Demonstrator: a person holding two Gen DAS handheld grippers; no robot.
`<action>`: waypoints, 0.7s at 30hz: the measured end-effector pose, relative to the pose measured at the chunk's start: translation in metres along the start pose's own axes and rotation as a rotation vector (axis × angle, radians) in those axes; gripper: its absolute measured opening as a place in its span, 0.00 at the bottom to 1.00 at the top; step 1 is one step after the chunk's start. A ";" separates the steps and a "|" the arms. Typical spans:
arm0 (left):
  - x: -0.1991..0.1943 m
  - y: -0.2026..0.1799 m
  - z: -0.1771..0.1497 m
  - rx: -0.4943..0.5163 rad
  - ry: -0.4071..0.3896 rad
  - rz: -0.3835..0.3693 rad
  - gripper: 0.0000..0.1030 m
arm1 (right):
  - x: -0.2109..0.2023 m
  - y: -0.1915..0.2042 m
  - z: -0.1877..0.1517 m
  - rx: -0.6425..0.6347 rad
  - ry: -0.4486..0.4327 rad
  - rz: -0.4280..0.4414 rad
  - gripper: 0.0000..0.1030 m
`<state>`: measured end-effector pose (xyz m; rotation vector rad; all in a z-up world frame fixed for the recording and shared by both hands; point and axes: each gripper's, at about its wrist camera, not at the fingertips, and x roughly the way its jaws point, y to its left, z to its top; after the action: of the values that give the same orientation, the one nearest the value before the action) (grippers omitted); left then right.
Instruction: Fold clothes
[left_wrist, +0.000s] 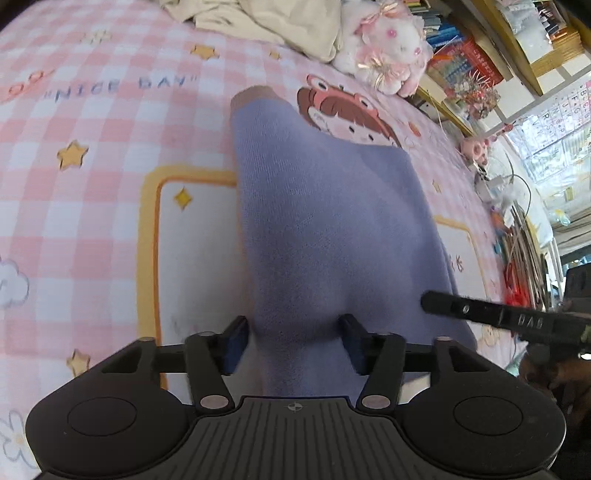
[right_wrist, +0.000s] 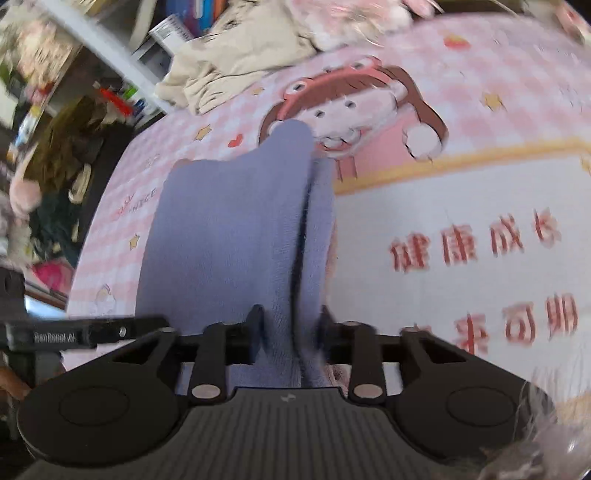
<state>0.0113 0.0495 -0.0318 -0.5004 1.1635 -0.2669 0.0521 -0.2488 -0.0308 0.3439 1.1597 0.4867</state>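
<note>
A lavender knit garment (left_wrist: 317, 221) with a tan cuff lies on the pink checked bedsheet (left_wrist: 110, 155). My left gripper (left_wrist: 293, 341) has its near edge bunched between the fingers and is shut on it. In the right wrist view the same garment (right_wrist: 229, 236) is folded over, with two layers showing. My right gripper (right_wrist: 291, 332) is shut on its near edge. The right gripper's black finger (left_wrist: 480, 314) shows at the right of the left wrist view, and the left gripper's body (right_wrist: 74, 334) shows at the left of the right wrist view.
A crumpled beige garment (left_wrist: 266, 22) and a white and pink plush toy (left_wrist: 384, 48) lie at the far edge of the bed. Cluttered shelves with books (left_wrist: 480, 55) stand beyond the bed's right side. The beige garment also shows in the right wrist view (right_wrist: 236, 59).
</note>
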 end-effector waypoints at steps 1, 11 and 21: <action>0.001 0.002 0.000 -0.010 -0.004 -0.009 0.59 | 0.000 -0.003 0.000 0.026 -0.001 0.002 0.43; 0.017 0.025 0.013 -0.198 -0.087 -0.131 0.57 | 0.019 -0.009 0.005 0.088 -0.008 0.062 0.42; 0.006 -0.006 0.012 -0.047 -0.110 0.011 0.51 | 0.006 0.020 0.002 -0.130 -0.049 0.002 0.28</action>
<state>0.0244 0.0448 -0.0299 -0.5436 1.0666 -0.2007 0.0523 -0.2286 -0.0250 0.2429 1.0747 0.5501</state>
